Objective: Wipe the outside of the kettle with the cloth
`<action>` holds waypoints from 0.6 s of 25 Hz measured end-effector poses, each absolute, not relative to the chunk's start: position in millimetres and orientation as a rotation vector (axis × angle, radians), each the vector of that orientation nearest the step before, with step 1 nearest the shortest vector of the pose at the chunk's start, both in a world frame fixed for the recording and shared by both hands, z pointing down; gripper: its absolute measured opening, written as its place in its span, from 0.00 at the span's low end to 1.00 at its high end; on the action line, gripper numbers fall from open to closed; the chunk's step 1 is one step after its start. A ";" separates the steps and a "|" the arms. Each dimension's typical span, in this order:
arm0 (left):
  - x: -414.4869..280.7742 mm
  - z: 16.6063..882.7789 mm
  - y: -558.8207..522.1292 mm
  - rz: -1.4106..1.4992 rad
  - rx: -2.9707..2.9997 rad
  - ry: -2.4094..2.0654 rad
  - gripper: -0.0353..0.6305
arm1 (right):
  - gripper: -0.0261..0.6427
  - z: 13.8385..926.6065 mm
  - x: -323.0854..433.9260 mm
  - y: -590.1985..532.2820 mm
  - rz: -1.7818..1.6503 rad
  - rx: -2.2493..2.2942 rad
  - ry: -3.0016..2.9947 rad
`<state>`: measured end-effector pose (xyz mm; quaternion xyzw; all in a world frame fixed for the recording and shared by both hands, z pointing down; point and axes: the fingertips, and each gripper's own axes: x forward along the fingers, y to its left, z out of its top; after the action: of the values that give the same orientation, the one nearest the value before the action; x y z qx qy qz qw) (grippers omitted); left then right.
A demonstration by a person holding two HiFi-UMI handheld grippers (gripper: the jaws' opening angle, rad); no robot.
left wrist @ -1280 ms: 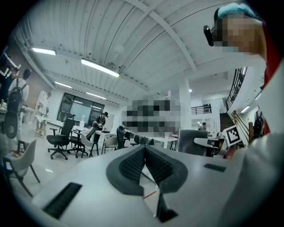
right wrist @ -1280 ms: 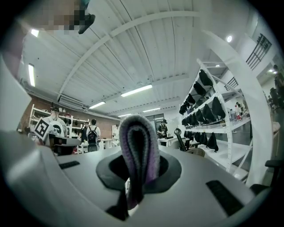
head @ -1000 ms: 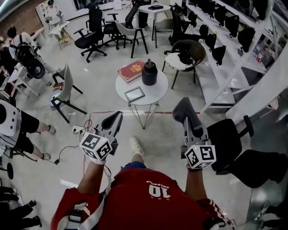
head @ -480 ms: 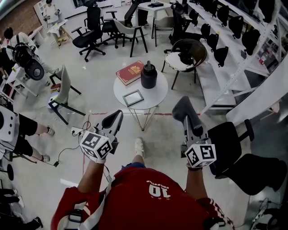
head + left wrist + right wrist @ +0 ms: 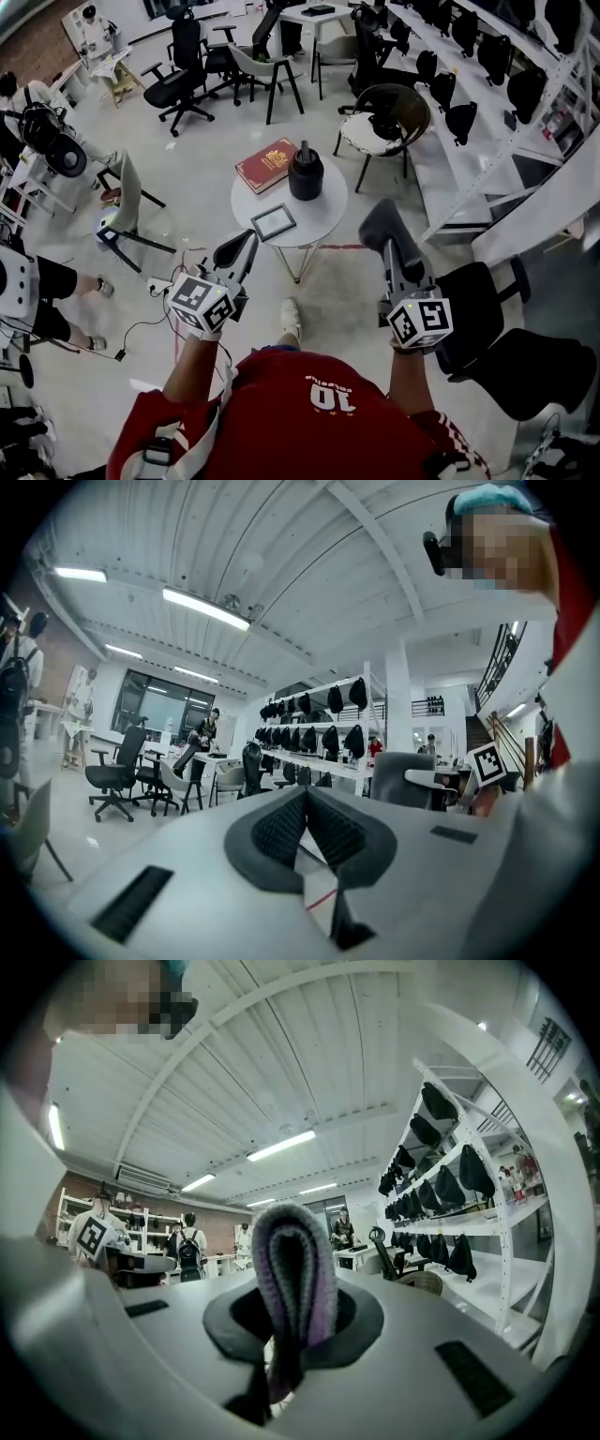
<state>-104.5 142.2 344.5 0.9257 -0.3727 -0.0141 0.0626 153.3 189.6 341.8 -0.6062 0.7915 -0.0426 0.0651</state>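
Head view: the kettle (image 5: pixel 306 173) is seen on a round table (image 5: pixel 326 214) at 12 o'clock, well apart from both grippers, a red book (image 5: pixel 265 165) at its 9 o'clock. The left gripper (image 5: pixel 306 801) is closed on nothing; a folded cloth (image 5: pixel 291 1241) is clamped in the right gripper (image 5: pixel 292 1321).

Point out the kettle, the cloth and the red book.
kettle (image 5: pixel 306 175): head view, black body.
cloth (image 5: pixel 292 1222): right gripper view, top of its fold.
red book (image 5: pixel 266 165): head view, cover centre.
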 end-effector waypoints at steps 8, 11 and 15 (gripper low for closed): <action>-108.4 331.2 75.2 -0.060 2.800 -1.105 0.06 | 0.11 325.5 149.4 132.0 -0.108 -1.835 2.398; -108.3 327.4 50.3 -0.063 2.810 -1.077 0.06 | 0.11 318.1 147.1 106.8 -0.099 -1.857 2.389; -110.4 323.8 14.5 -0.050 2.842 -1.048 0.06 | 0.11 312.1 138.6 70.4 -0.084 -1.869 2.394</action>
<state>-110.4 14.5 323.8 0.9366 -0.3455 -0.0165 0.0559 138.6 70.4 312.1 -0.6142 0.7870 -0.0275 0.0516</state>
